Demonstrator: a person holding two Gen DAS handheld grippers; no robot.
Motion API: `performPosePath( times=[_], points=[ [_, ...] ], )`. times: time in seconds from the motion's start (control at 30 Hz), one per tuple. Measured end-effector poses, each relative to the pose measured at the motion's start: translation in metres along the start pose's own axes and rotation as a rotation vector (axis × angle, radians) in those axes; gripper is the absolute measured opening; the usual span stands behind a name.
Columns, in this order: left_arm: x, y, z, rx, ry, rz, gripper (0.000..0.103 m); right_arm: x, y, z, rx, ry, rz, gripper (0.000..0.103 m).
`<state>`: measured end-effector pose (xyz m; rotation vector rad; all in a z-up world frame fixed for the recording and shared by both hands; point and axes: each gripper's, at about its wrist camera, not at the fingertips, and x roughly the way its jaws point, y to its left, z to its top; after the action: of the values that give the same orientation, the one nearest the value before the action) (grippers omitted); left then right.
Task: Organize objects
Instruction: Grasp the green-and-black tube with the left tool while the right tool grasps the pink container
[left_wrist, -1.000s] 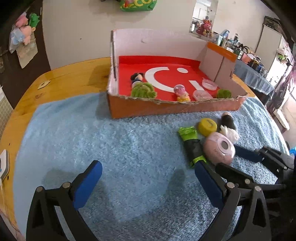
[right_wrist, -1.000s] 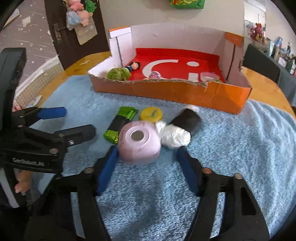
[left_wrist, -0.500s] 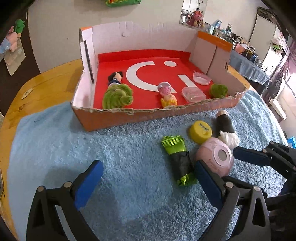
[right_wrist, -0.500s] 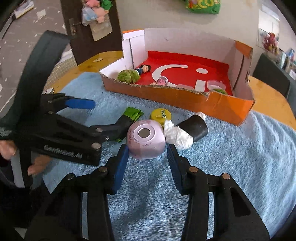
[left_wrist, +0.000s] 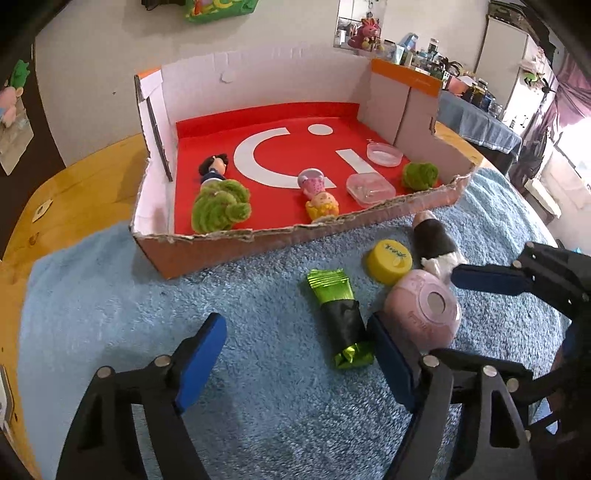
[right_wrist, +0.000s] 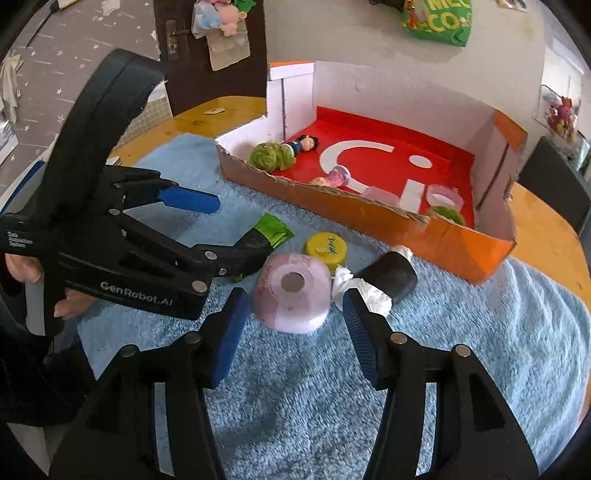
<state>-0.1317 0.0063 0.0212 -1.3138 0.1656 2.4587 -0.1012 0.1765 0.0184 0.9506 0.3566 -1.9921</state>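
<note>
Pink round container (right_wrist: 291, 291) is lying between the right gripper's (right_wrist: 293, 328) fingers, just spreading; left gripper's (left_wrist: 295, 362) fingers are closing, spread, empty.

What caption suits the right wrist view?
Right gripper open around pink jar on blue towel, cardboard box behind.

The left tongs (right_wrist: 221, 229) covered the near end of the green-and-black wrapper (right_wrist: 263, 238) in the right wrist view; the box's front wall (right_wrist: 369, 218) hid most of the clear containers (right_wrist: 445, 194); the yellow cap's (left_wrist: 388, 256) lettering was too small to read; the shelf clutter (left_wrist: 424, 51) was blurred.
</note>
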Motion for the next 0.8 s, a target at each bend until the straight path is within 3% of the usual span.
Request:
performPosePath(
  times=[0.07,0.3,0.73,0.8],
  points=[
    [-0.002,0.002,-0.001,0.014,-0.002,0.003,0.08,0.003,0.002,0.003,-0.007,-0.001,0.009,0.058],
    [-0.008,0.013,-0.003,0.037,-0.005,0.027,0.08,0.005,0.008,0.012,-0.031,-0.009,0.047,0.058],
    [-0.005,0.004,-0.002,0.052,-0.004,-0.016,0.079,0.016,0.001,0.009,-0.028,0.029,0.044,0.06],
    [-0.002,0.001,-0.001,0.057,0.001,-0.018,0.072,0.017,0.002,0.009,-0.035,0.03,0.039,0.06]
  ],
)
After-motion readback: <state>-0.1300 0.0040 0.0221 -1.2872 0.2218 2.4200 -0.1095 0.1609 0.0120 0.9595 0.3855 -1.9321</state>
